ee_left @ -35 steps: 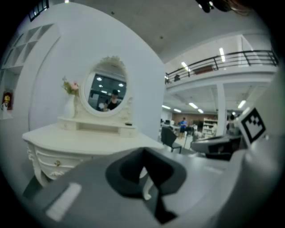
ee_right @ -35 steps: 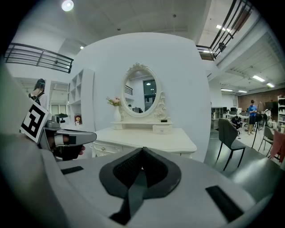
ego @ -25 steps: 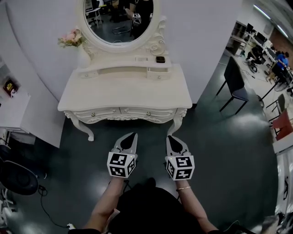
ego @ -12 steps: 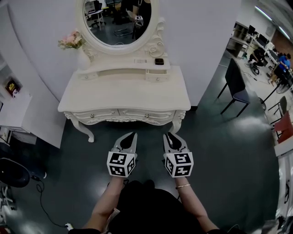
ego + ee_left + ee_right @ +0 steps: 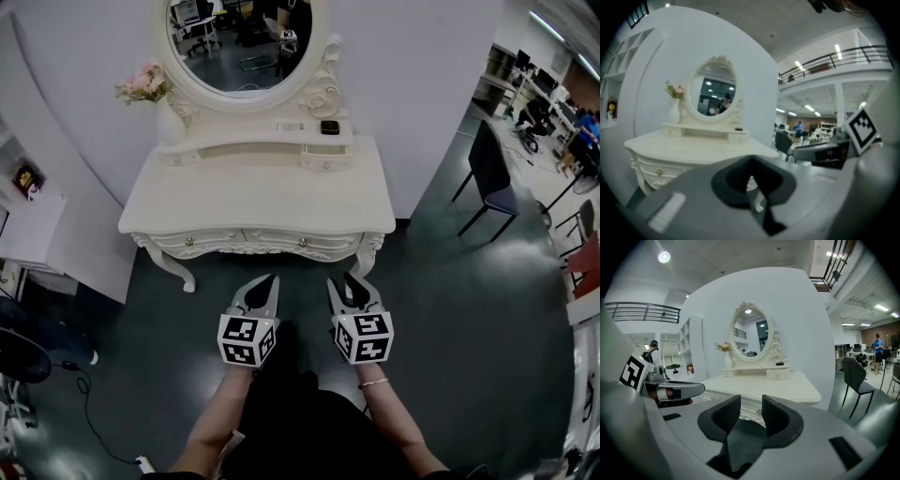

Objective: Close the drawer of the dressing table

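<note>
The right gripper (image 5: 347, 281) had its jaws apart, for they had just been opening, and nothing stood between them; only the far table edge showed through the gap. Just beside it, on its left, the left gripper (image 5: 265, 283) had its jaws together on nothing. Ahead of both, well apart from them, stood the dressing table (image 5: 258, 192). Its front drawers (image 5: 302, 242) showed from above only as a narrow strip, so it was hard to tell whether they sat flush. Farther ahead of the right gripper, the small drawer (image 5: 327, 161) under the shelf seemed to stand a little forward, with a small dark object (image 5: 329, 126) above it that was too small to make out. The mirror (image 5: 246, 42) behind was cut off at its top.
</note>
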